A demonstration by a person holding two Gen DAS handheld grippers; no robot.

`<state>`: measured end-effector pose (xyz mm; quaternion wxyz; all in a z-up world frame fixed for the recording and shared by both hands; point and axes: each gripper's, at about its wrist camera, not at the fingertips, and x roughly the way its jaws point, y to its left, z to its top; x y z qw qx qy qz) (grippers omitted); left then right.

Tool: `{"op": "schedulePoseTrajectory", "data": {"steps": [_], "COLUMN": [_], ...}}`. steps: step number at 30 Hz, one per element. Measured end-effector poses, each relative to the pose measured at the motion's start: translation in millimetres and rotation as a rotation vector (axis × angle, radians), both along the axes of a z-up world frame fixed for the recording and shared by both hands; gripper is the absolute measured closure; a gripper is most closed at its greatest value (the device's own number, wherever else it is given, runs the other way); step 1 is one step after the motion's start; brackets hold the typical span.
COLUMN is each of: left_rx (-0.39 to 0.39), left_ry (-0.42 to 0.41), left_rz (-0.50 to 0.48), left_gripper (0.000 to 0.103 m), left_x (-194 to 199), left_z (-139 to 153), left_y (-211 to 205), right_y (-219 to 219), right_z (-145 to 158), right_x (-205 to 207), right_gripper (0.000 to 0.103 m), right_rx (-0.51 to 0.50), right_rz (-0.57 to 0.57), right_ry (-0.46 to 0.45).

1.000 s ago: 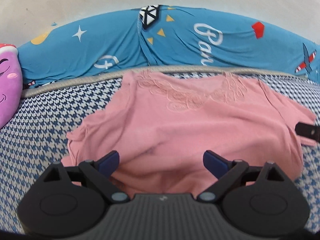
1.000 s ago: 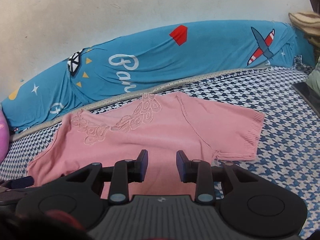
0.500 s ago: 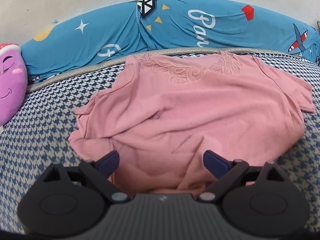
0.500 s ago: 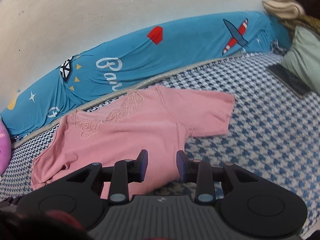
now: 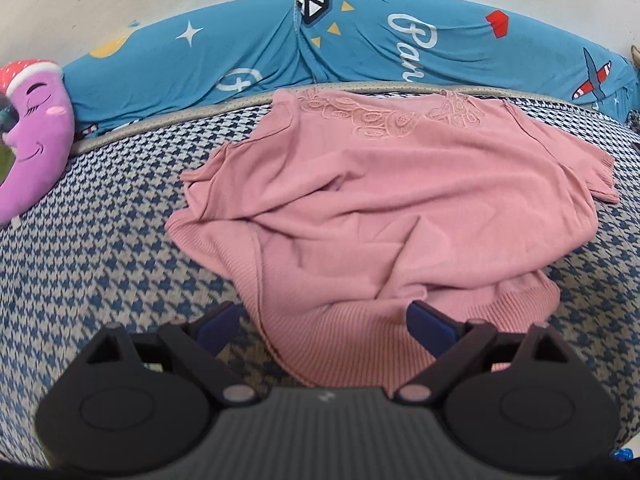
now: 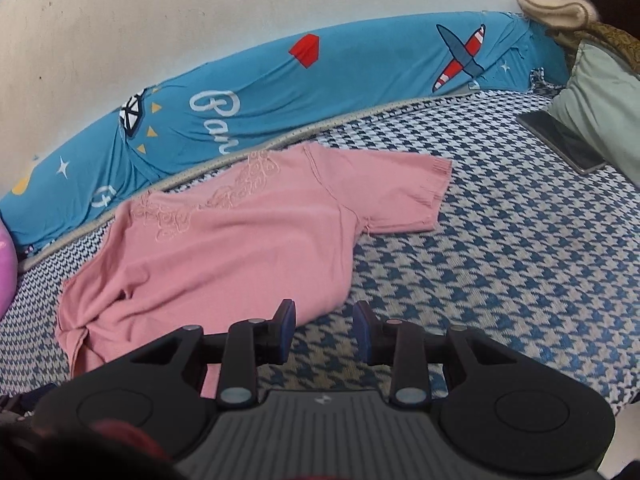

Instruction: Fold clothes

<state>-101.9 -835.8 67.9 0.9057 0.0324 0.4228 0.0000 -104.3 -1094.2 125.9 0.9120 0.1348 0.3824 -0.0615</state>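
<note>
A pink short-sleeved top lies face up on the blue-and-white houndstooth bed cover, its embroidered neckline toward the far side. Its lower part is rumpled, and the ribbed hem bunches between the fingers of my left gripper, which stands wide open just above it. In the right wrist view the top lies to the left, with one sleeve spread flat. My right gripper is open by a narrower gap, over bare bed cover beside the top's right edge, holding nothing.
A long blue printed bolster runs along the wall behind the top. A purple moon plush sits at the far left. On the right are a dark phone, a green pillow and a folded beige cloth.
Both grippers have drawn back from the top, so more bed cover shows. The right gripper has shifted right, off the fabric. The top's lower hem is now bunched and wrinkled.
</note>
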Motion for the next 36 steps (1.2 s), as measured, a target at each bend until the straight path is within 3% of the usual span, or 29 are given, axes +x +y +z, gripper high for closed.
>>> {"op": "schedulePoseTrajectory", "data": {"steps": [17,36], "left_rx": [-0.014,-0.06], "left_ry": [-0.008,0.024], "left_rz": [0.003,0.014], "left_gripper": [0.008,0.007], "left_x": [-15.9,2.6], "left_z": [1.6,10.6], "left_y": [-2.4,5.2], "right_y": [-6.2,-7.2], "right_z": [-5.8,-5.2], "right_x": [-18.8,8.3], "right_gripper": [0.071,0.071], "right_rx": [-0.021,-0.007], "right_rz": [0.006,0.101], "right_ry": [0.027,0.0]}}
